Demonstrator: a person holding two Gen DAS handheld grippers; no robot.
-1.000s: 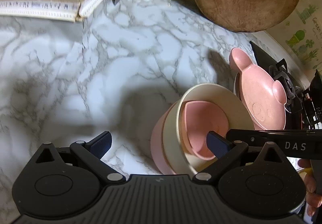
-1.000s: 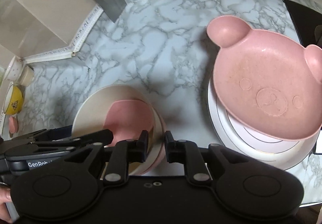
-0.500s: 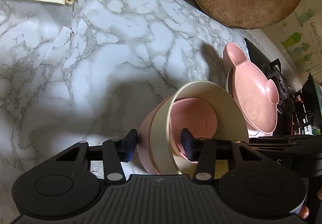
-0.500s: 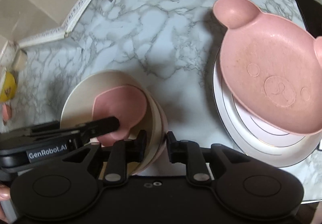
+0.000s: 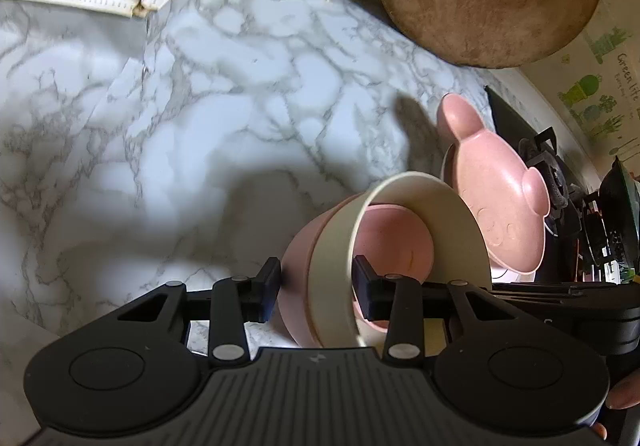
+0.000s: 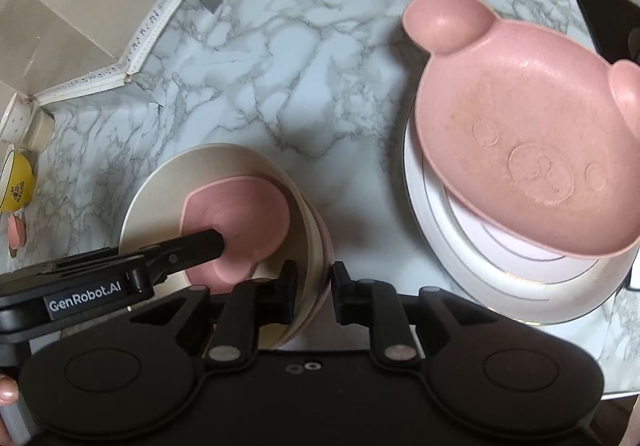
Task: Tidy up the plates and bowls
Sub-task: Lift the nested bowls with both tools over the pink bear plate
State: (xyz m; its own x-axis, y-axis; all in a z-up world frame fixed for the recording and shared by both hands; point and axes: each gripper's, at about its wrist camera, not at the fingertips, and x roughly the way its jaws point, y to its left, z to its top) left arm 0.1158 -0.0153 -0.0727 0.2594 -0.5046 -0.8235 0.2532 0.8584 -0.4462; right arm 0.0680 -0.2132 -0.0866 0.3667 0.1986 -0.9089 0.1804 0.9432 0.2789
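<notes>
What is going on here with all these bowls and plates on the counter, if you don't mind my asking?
A person with a gripper in each hand is working on a nested bowl stack: a cream bowl inside a pink outer bowl, with a small pink dish inside. The left gripper has just been closing over the stack's near wall; the right gripper pinches the opposite rim. Beside it, a pink bear-shaped plate rests on white plates on the marble counter.

Three nested bowls [image 6: 240,213], two plates [image 6: 520,165]
</notes>
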